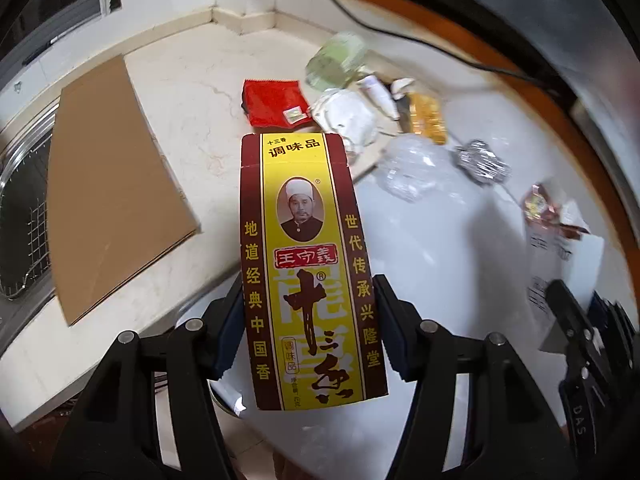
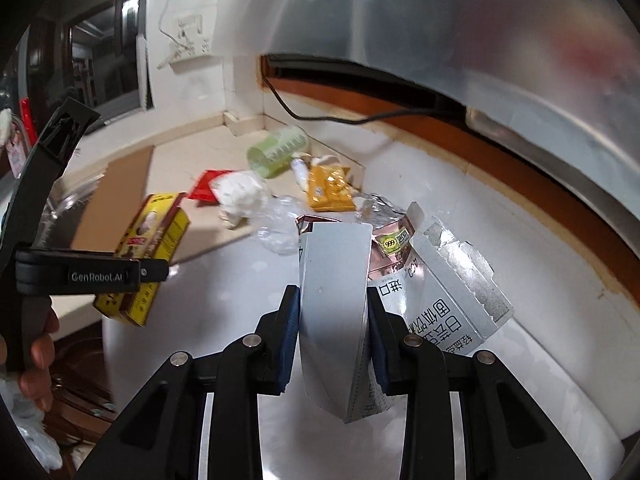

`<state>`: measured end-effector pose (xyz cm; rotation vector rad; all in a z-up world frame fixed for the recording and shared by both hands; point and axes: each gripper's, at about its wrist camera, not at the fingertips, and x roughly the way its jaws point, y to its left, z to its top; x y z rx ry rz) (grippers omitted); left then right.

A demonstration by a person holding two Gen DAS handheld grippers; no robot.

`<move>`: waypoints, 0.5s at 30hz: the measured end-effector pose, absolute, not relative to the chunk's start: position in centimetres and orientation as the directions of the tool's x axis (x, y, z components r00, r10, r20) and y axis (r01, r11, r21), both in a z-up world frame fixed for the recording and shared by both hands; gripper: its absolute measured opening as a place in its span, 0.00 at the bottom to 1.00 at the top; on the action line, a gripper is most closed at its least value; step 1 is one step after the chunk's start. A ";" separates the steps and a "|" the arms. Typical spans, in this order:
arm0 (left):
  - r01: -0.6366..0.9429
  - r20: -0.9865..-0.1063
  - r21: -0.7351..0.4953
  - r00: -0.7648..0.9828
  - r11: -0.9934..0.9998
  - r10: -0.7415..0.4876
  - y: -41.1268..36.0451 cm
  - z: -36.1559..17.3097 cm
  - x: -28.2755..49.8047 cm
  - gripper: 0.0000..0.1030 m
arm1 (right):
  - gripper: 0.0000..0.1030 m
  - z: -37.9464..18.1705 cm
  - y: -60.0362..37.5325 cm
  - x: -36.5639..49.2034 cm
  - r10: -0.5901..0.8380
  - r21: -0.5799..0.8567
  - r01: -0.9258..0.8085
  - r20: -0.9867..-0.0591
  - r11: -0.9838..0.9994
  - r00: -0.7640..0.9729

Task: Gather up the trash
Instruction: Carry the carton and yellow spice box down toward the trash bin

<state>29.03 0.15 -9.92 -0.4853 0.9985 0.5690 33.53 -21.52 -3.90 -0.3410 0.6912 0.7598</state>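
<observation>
My left gripper [image 1: 312, 320] is shut on a tall yellow and maroon spice box [image 1: 308, 240], its pads [image 1: 230, 332] pressing both long sides. The box is lifted off the counter and also shows in the right wrist view [image 2: 160, 232]. My right gripper [image 2: 334, 320] is shut on a flattened white and silver carton [image 2: 336, 264], held above a white round surface [image 2: 240, 280]. A rose foil packet [image 2: 390, 244] lies against the carton; whether it is gripped too I cannot tell. The right gripper [image 1: 580, 320] with its carton [image 1: 568, 256] appears at the right edge of the left wrist view.
Trash lies at the back of the counter: a red packet [image 1: 274, 102], green plastic cup [image 1: 336, 60], crumpled white paper [image 1: 348, 116], yellow snack bag [image 1: 426, 116], clear plastic [image 1: 408, 168] and a foil ball [image 1: 484, 162]. Cardboard sheet [image 1: 116, 192] and a wire rack [image 1: 24, 220] lie left. A hand [image 2: 40, 352] grips the left tool.
</observation>
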 end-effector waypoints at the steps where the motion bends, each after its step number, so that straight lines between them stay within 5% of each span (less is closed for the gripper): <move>1: -0.630 -0.875 -0.129 0.436 0.766 0.211 -0.3 -9.2 28.1 0.54 | 0.30 -3.5 -21.7 32.9 0.520 -0.035 -0.729 -0.677 0.684 0.521; 15: -0.522 -0.823 -0.114 0.526 0.845 0.214 -2.4 -2.2 14.7 0.54 | 0.30 2.3 -21.2 19.7 0.668 0.190 -0.774 -0.651 0.604 0.361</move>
